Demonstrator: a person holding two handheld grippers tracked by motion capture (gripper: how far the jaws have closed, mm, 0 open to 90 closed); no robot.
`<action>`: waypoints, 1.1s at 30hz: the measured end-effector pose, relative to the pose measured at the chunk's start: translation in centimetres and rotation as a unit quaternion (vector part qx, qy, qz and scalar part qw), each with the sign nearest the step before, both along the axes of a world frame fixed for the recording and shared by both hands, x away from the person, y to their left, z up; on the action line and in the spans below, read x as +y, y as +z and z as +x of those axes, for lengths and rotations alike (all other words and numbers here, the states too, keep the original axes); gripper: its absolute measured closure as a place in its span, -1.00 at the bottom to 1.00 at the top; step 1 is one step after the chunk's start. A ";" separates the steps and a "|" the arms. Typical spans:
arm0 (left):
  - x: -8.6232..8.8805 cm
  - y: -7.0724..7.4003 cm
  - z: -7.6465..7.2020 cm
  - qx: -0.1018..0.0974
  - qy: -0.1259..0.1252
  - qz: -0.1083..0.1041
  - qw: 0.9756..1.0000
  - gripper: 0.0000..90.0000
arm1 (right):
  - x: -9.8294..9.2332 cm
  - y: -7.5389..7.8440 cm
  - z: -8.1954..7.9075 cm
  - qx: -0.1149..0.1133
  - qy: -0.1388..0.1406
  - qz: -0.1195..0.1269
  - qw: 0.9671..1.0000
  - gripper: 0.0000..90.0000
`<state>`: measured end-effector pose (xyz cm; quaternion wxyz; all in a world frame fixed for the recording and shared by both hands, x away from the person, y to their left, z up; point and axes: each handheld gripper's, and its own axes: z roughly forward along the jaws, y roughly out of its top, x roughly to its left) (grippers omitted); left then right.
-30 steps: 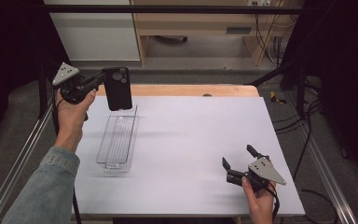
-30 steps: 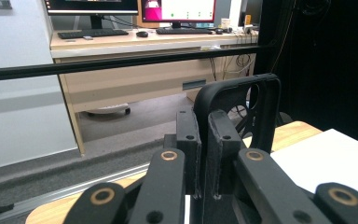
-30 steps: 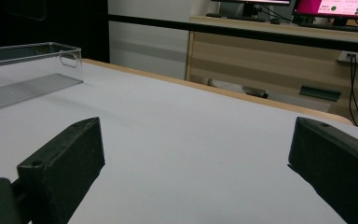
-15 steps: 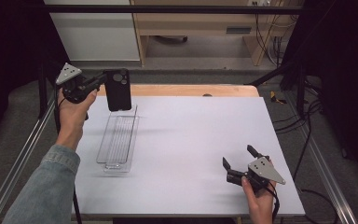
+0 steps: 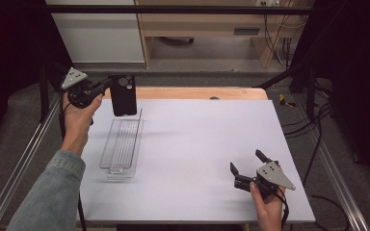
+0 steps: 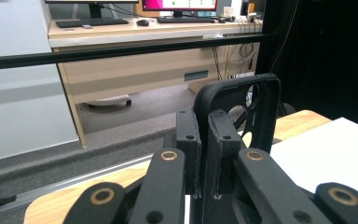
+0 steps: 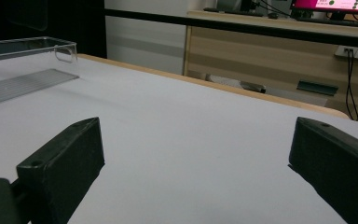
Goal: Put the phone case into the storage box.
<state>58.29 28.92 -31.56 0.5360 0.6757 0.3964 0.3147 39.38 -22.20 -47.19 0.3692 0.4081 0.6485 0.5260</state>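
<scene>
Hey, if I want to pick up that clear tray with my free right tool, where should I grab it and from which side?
A judgement: pinch a long side wall of the clear tray from above, on the side facing the right tool. It lies flat and open-topped, its thin upright walls bare; the left tool holds the phone case above its far end.

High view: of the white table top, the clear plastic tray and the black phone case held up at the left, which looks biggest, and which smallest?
1. White table top, by far.
2. Clear plastic tray.
3. Black phone case, though it is held up nearer the camera, which flatters its size.
</scene>
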 end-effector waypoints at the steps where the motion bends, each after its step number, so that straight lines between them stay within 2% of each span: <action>1: -0.1 -0.1 0.1 0.002 -0.001 0.004 1.000 0.87 | 0.0 0.0 0.0 0.000 0.000 0.000 1.000 -0.92; 3: -0.4 -0.3 0.2 0.004 -0.004 0.019 1.000 0.87 | 0.0 0.0 0.0 0.000 -0.001 -0.001 1.000 -0.92; 18: -1.1 -1.1 0.3 0.002 -0.012 0.021 1.000 0.87 | 0.0 0.0 0.0 -0.001 -0.001 0.000 1.000 -0.92; 23: -1.0 -1.5 0.3 0.002 -0.005 0.027 1.000 0.87 | 0.0 0.0 0.0 -0.001 0.000 -0.001 1.000 -0.92; 28: -0.7 -2.0 0.5 0.008 0.000 0.021 1.000 0.87 | 0.0 0.0 0.0 -0.002 0.000 0.000 1.000 -0.92; 33: -0.6 -2.3 0.9 0.007 0.001 0.025 1.000 0.87 | 0.0 0.0 0.0 -0.001 0.000 -0.001 1.000 -0.92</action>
